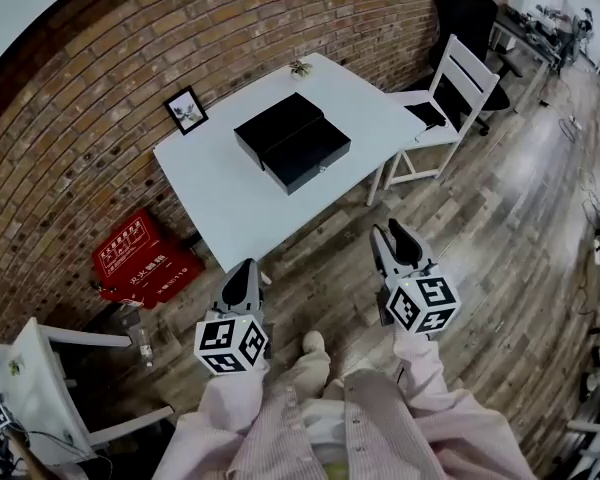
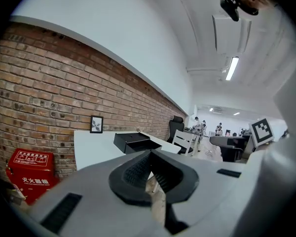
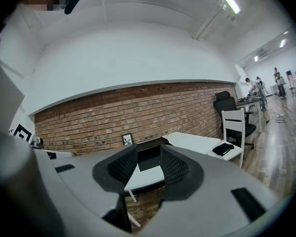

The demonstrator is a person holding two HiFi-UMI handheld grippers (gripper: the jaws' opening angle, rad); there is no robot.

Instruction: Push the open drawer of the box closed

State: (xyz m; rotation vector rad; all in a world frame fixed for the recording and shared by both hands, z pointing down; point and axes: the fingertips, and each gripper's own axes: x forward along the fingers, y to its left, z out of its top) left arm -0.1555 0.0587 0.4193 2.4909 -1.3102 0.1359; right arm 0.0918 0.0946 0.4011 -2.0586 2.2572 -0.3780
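A black box (image 1: 278, 124) lies on the white table (image 1: 220, 193), its drawer (image 1: 310, 155) pulled out toward the table's right edge. Both grippers hang low over the wooden floor, well short of the table and touching nothing. My left gripper (image 1: 242, 280) has its jaws together and empty; in the left gripper view this gripper (image 2: 149, 155) points toward the box (image 2: 133, 142) far ahead. My right gripper (image 1: 393, 245) stands open and empty. In the right gripper view the box (image 3: 149, 161) shows through the gap of this gripper (image 3: 148, 151).
A framed picture (image 1: 186, 109) stands at the table's back left and a small ornament (image 1: 301, 68) at its far end. A white chair (image 1: 450, 88) with a black item on its seat stands right of the table. A red box (image 1: 145, 258) sits on the floor at left, another white chair (image 1: 50, 388) beyond it.
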